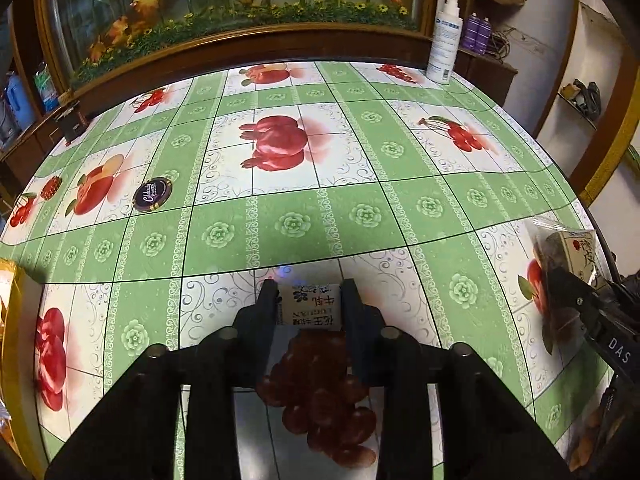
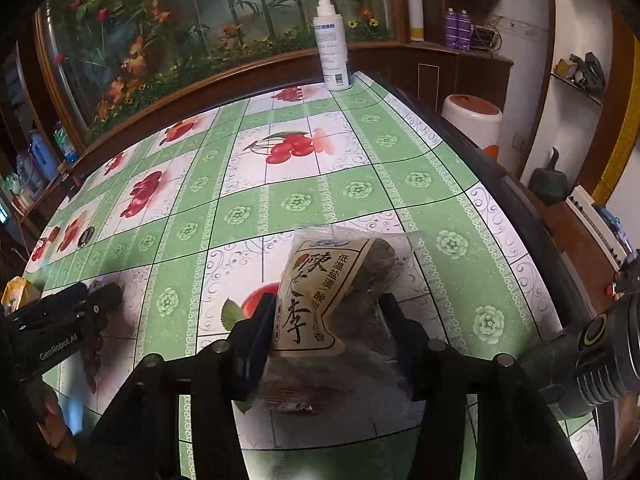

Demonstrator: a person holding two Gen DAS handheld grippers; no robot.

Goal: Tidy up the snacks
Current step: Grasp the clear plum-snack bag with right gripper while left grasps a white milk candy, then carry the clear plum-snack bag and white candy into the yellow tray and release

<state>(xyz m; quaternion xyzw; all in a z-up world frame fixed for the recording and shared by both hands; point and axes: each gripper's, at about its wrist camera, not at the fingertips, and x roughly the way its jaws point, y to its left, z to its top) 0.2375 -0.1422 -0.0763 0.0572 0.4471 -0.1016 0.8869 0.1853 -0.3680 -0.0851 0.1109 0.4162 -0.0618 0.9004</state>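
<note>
A small white candy packet [image 1: 310,308] with dark print lies on the green fruit-print tablecloth [image 1: 320,224]. My left gripper [image 1: 309,292] is shut on it, a pad against each of its ends. A clear bag of dark dried plums [image 2: 320,280] with a tan label lies near the table's right side. My right gripper [image 2: 326,308] is shut on that bag, its fingers pressing both sides. The bag [image 1: 568,244] and a right finger [image 1: 564,284] also show at the right edge of the left wrist view. In the right wrist view the left gripper [image 2: 100,296] appears at the far left.
A round dark purple snack disc [image 1: 152,194] lies on the left of the table. A white spray bottle [image 2: 334,44] stands at the far edge before a glass cabinet. A yellow bag [image 1: 8,320] sits at the left edge. The table's dark rim [image 2: 520,216] runs close on the right, a white stool [image 2: 472,120] beyond it.
</note>
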